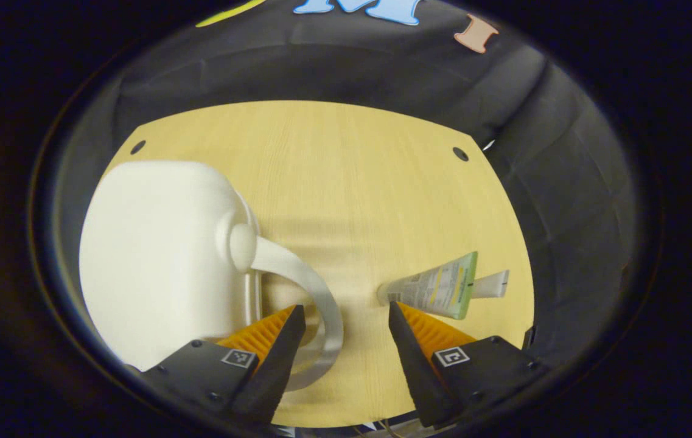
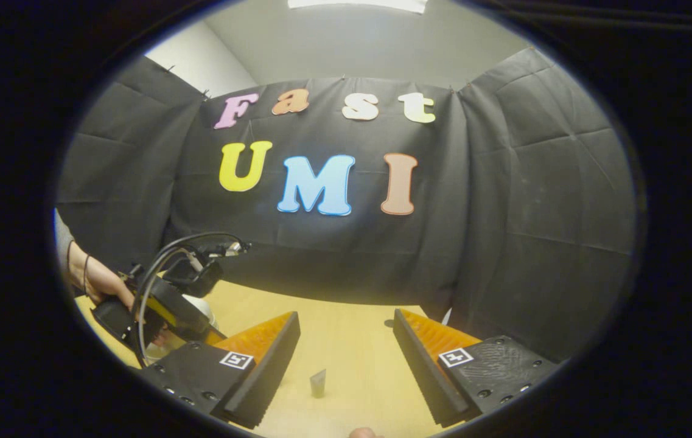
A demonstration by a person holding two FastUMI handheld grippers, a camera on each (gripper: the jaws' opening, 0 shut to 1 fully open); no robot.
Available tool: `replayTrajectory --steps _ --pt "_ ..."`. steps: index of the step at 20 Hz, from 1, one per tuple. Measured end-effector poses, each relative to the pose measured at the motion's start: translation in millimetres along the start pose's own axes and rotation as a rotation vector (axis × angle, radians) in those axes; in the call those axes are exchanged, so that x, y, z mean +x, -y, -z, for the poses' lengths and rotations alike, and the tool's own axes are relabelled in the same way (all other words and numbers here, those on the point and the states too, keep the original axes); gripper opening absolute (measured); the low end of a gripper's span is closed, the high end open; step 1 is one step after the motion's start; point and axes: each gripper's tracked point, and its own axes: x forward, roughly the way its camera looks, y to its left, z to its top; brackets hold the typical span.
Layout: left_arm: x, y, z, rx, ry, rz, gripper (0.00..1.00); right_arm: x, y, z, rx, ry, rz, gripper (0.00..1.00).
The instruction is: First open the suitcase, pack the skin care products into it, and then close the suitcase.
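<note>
In the left gripper view a white hard suitcase (image 1: 157, 267) lies shut on the left of the wooden table (image 1: 346, 182). Its curved white handle (image 1: 315, 286) arcs toward me, just past my left finger. My left gripper (image 1: 346, 313) stands open above the table, between the handle and a green-and-white tube (image 1: 437, 286). A slimmer white tube (image 1: 492, 284) lies behind that one. In the right gripper view my right gripper (image 2: 344, 325) is open and raised, facing the booth wall, with the end of a small grey tube (image 2: 318, 383) on the table below it.
At the left of the right gripper view, a hand (image 2: 93, 280) holds the other gripper (image 2: 163, 304) with its looping cable over the suitcase area. Two dark holes (image 1: 460, 153) mark the table's far corners. Black cloth walls close in behind and to the right.
</note>
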Motion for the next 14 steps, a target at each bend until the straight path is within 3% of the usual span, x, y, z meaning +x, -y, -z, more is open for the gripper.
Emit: replayTrajectory --steps 1,4,5,6,7,8,9,14 --pt "3 9 2 -0.004 -0.019 0.030 0.87 2 1 0 -0.006 0.004 0.002 0.94" --pt "16 12 9 0.015 -0.069 0.019 0.85 2 2 -1 -0.019 0.006 0.002 0.94" --pt "18 9 11 0.015 -0.084 0.006 0.69 2 2 0 -0.025 0.004 0.004 0.94" --pt "19 5 11 0.008 -0.090 0.007 0.66 2 3 -1 -0.027 0.004 0.006 0.94" --pt "19 -2 10 0.001 -0.092 -0.003 0.36 2 2 0 -0.027 0.005 0.008 0.94" --pt "21 -4 10 -0.016 -0.092 0.002 0.39 3 2 0 -0.025 0.005 0.008 0.94" --pt "19 -4 9 -0.034 -0.098 0.016 0.25 3 2 1 -0.022 0.004 0.008 0.94" --pt "-1 0 4 -0.038 -0.103 0.048 0.14 4 2 -4 -0.040 0.016 -0.006 0.94"
